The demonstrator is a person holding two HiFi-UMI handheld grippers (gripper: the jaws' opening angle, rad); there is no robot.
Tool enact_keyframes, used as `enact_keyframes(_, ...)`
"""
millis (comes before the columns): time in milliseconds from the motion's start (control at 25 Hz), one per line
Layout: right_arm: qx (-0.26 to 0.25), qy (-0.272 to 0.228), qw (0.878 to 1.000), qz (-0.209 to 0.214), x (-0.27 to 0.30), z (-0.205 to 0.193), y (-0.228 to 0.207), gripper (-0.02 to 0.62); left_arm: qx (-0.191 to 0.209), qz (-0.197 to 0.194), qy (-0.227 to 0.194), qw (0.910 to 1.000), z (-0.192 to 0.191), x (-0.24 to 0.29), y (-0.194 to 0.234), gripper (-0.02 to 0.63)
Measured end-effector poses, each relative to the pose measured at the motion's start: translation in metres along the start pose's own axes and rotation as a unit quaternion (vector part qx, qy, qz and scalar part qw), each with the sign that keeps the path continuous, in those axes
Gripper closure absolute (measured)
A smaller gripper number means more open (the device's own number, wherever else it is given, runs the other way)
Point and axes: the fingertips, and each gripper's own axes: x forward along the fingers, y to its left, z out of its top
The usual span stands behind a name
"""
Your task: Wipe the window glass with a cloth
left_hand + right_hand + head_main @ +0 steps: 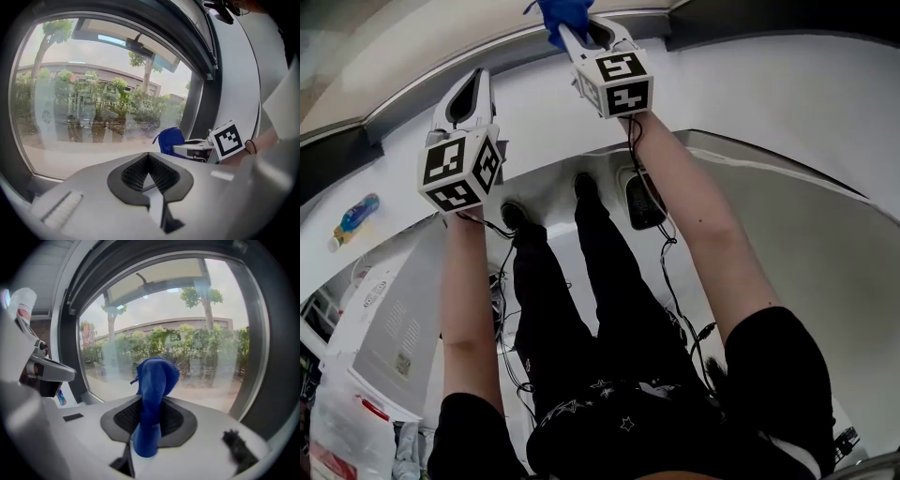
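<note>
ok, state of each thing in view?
left gripper: shut, nothing between the jaws.
right gripper: shut on cloth.
cloth: bunched, clamped at its middle, free end standing up toward the glass; contact with it cannot be told.
glass: hazy in patches.

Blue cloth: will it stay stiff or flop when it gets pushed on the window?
Probably floppy: the cloth bunches and curls over above the fingers pinching it. Likely light too, since a thin pinch holds it up. It should squash flat against the glass rather than scratch it.
</note>
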Motion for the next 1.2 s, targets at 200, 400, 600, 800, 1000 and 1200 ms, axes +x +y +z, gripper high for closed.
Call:
enact_keyframes(200,0.038,0.001,0.997,-0.067,-0.029,-0.013,-0.081,0.506,0.021,-0.028,0.009,0.9993,0.007,0.036,-0.047,0.597)
enact_keyframes(400,0.102,-0.003,0.983,-0.153,-0.062,-0.030,-0.156,0.506,0.057,-0.064,0.012,0.9963,0.019,0.054,-0.082,0.597)
enact_keyframes(600,0.141,-0.005,0.972,-0.188,-0.074,-0.038,-0.188,0.506,0.049,-0.064,0.005,0.9967,0.027,0.058,-0.081,0.597)
enact_keyframes(800,0.120,0.007,0.979,-0.165,-0.063,-0.029,-0.165,0.506,0.022,-0.046,0.004,0.9987,0.022,0.047,-0.065,0.597)
enact_keyframes(1000,0.088,0.033,0.990,-0.101,-0.026,-0.022,-0.077,0.506,-0.004,0.003,0.012,0.9999,0.000,0.002,-0.008,0.597)
enact_keyframes(1200,0.056,0.050,0.997,-0.013,0.026,-0.017,0.060,0.506,-0.012,0.068,0.010,0.9976,-0.020,-0.075,0.085,0.597)
